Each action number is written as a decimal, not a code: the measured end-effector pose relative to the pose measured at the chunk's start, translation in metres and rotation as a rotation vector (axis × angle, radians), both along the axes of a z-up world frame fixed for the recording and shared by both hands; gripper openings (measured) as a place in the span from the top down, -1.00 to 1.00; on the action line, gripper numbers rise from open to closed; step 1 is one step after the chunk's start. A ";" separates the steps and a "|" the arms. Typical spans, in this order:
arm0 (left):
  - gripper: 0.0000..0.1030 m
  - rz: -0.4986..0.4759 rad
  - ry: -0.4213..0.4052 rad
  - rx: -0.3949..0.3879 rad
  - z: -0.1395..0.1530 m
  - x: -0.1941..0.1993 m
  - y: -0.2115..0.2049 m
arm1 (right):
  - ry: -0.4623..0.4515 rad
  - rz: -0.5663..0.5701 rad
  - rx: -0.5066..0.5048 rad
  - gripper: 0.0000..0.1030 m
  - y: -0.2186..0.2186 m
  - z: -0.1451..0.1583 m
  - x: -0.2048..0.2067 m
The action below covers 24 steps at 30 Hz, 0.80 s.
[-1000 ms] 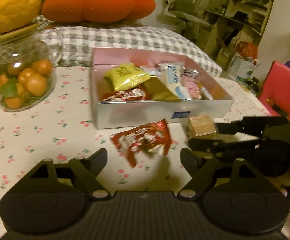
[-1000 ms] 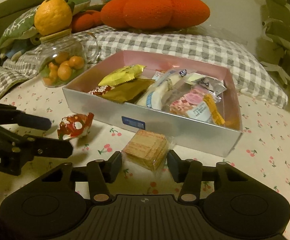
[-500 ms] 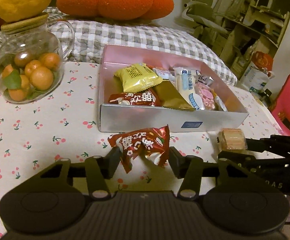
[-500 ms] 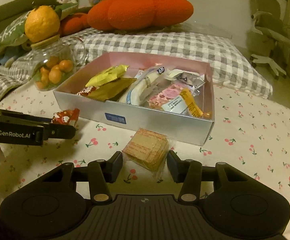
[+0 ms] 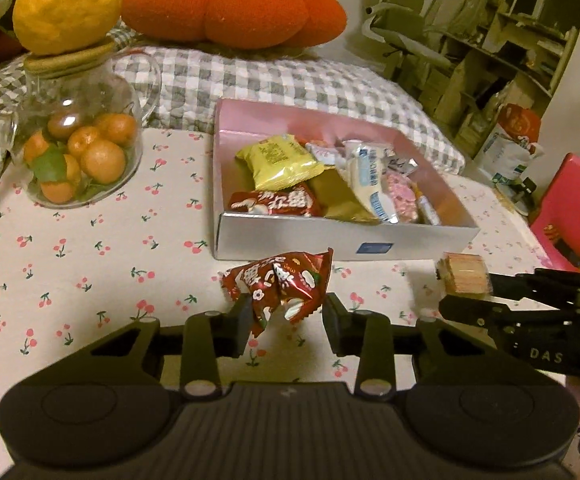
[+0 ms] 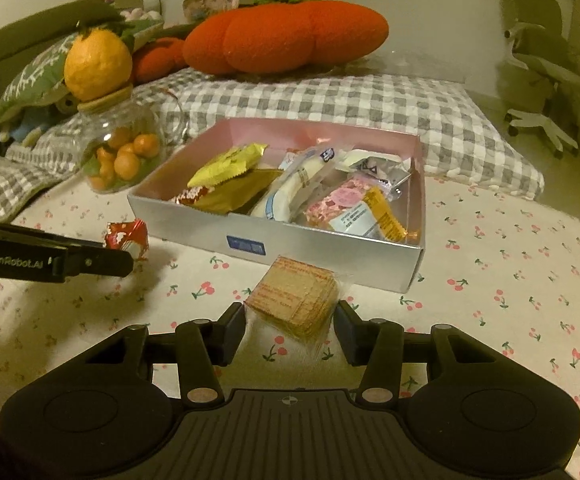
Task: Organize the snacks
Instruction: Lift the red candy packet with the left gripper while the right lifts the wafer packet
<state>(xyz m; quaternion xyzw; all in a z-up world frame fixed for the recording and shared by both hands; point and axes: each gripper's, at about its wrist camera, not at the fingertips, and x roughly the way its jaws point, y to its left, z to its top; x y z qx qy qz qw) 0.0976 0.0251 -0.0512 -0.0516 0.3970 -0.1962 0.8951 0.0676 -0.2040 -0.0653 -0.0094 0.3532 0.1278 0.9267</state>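
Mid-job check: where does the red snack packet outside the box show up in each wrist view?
Left wrist: the red snack packet sits at centre, between the left gripper fingers, just in front of the box.
Right wrist: the same packet is at far left, at the left gripper's fingertips.
Shared landmark: the blue label on the silver box's front wall.

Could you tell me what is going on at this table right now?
A person is sorting snacks with a handheld gripper in each hand. The left gripper has its fingers on either side of a red snack packet, and the right gripper brackets a clear-wrapped stack of wafers. Whether either grip has fully closed is unclear. Both snacks are just in front of the silver box, which already holds several packets. A glass jar of oranges stands to the left.
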 end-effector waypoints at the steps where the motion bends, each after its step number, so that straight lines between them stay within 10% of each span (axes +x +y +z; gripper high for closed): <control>1: 0.88 -0.004 -0.003 -0.003 0.002 -0.001 0.000 | -0.002 -0.004 0.007 0.09 -0.001 0.002 0.000; 8: 0.88 -0.004 0.023 -0.014 0.006 0.000 0.001 | 0.004 -0.023 0.034 0.09 -0.004 0.005 0.002; 14: -0.15 0.039 0.035 -0.045 0.002 0.004 0.000 | 0.025 -0.014 0.022 0.09 -0.001 -0.001 0.005; 24: -0.07 0.010 0.051 0.013 -0.018 0.011 -0.033 | 0.056 -0.004 0.012 0.08 0.002 -0.010 0.007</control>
